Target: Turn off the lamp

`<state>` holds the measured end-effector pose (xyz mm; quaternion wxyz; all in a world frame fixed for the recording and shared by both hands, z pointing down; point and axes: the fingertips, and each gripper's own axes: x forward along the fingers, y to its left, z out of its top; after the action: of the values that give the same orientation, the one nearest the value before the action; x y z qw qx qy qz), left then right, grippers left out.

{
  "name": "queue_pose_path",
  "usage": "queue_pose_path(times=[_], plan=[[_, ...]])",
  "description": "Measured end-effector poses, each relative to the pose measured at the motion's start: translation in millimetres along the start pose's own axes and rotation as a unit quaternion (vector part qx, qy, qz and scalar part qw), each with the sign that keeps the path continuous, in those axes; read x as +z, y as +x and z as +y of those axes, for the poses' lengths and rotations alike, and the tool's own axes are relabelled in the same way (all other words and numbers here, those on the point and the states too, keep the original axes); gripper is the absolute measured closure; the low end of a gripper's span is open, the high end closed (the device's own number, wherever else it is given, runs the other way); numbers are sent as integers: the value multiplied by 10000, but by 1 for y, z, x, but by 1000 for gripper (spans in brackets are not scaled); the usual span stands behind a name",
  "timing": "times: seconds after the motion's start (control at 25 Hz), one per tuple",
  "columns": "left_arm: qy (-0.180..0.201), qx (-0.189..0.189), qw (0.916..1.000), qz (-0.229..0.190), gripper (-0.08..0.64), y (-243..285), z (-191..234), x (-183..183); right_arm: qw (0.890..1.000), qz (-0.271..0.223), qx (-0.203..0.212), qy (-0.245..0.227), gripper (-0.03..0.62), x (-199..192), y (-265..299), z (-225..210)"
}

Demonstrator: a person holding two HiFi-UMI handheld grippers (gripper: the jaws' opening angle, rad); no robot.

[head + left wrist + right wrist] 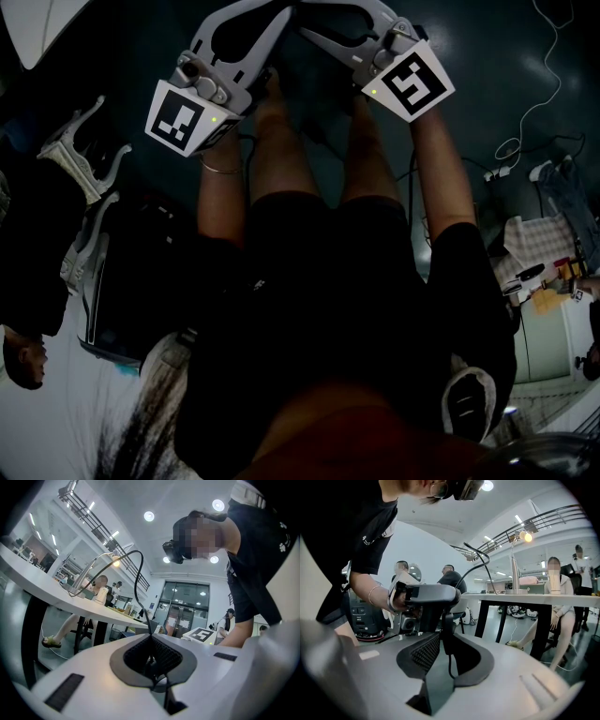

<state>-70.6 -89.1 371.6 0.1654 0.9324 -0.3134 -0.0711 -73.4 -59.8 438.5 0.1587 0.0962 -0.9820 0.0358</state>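
The lamp [524, 537] is lit, a slim silver gooseneck on the white table [562, 599] far to the right of my right gripper [443, 644]. The left gripper view shows the same lamp [114, 563] glowing on that table [28, 579], up and to the left. Both grippers are held low over the person's legs, tips nearly meeting. The left gripper [284, 13] has its ridged pads [165, 657] meeting along a thin line, with nothing held. The right gripper [307, 19] has a clear wedge of gap between its pads, with the left gripper's body [425, 597] close in front of it.
A person [555, 603] sits at the lamp's table and others stand behind. A black machine [363, 616] stands on the floor at the left. In the head view, white stools [82, 150] lie at the left and a white cord [536, 103] at the right.
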Motion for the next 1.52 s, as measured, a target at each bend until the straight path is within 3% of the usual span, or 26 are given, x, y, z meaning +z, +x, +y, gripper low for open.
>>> queue_pose_path(times=[0.72,1.12,1.52], plan=[[20,46,10000,85,548,-3,5,-7,9992,306,-76,-249,518,-9,6,0],[-126,33,9996,234,548,-3,13,-22,9987,436,-249,-115,511,-21,8,-5],[-56,145,9984,538,548,-3,21,-42,9974,84,-688,205,511,-16,-5,-20]])
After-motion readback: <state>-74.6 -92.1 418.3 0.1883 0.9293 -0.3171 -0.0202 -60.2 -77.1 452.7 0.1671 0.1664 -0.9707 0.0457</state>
